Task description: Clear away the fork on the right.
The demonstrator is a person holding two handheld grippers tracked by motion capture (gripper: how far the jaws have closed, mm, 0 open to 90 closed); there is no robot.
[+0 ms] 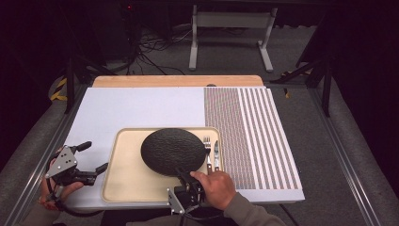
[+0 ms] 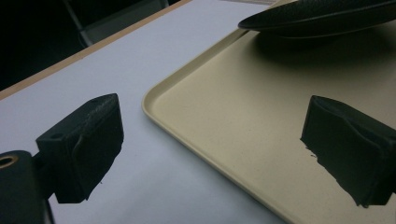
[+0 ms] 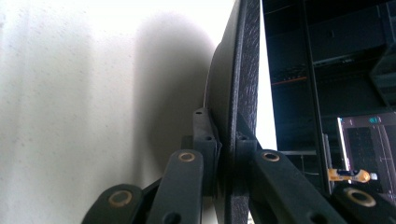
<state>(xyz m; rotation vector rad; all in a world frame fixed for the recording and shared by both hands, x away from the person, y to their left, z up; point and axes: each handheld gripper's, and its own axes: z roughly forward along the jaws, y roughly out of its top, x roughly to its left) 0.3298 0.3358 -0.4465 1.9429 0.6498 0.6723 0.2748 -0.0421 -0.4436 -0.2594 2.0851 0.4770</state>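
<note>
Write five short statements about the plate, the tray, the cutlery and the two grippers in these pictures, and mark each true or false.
1. The right gripper is shut on the near rim of the black plate. True.
2. The left gripper grips the edge of the tray. False: its jaws stand open, one over the white mat and one over the tray, holding nothing.
3. A fork and a knife lie on the tray, right of the plate. True.
4. The plate is white and smooth. False: it is black with a textured surface.
5. The tray rests on the striped part of the mat. False: it rests mostly on the plain white part.
</note>
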